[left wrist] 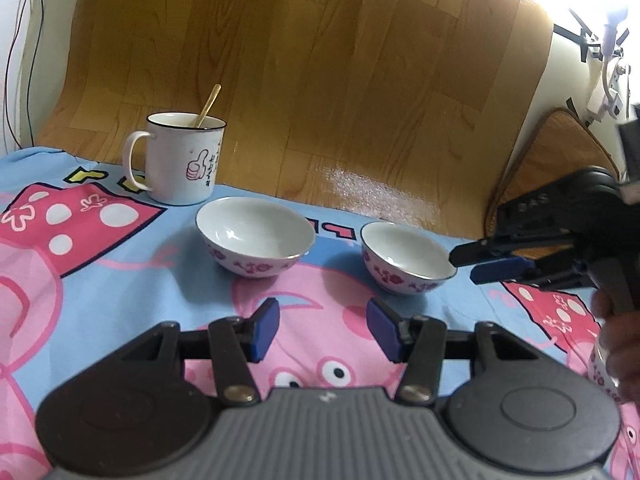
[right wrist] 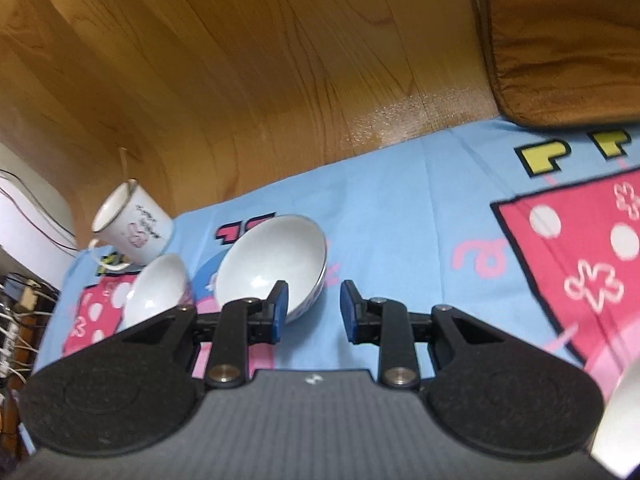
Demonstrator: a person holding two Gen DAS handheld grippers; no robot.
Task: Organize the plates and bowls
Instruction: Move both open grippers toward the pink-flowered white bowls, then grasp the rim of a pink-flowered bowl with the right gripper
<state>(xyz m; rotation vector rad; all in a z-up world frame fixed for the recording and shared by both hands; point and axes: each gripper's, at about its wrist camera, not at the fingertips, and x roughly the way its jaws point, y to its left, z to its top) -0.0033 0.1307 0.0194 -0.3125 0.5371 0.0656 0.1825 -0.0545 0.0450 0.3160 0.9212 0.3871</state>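
Two white bowls with purple flower patterns sit upright on the blue cartoon cloth (left wrist: pixel 120 280). The left bowl (left wrist: pixel 255 236) is beside a mug; the right bowl (left wrist: pixel 406 258) is about a bowl's width away. My left gripper (left wrist: pixel 323 328) is open and empty, low over the cloth in front of both bowls. My right gripper (left wrist: pixel 466 266) comes in from the right, its fingers at the right bowl's rim. In the right wrist view this gripper (right wrist: pixel 313 308) is open, with its left finger over the near bowl's (right wrist: pixel 272 260) rim. The far bowl (right wrist: pixel 158 290) lies behind.
A white mug (left wrist: pixel 182 158) with a thumbs-up print holds a stick and stands behind the left bowl; it also shows in the right wrist view (right wrist: pixel 134 224). Wooden floor (left wrist: pixel 320 60) lies beyond the cloth's edge. A brown cushion (right wrist: pixel 560 40) is at the far right.
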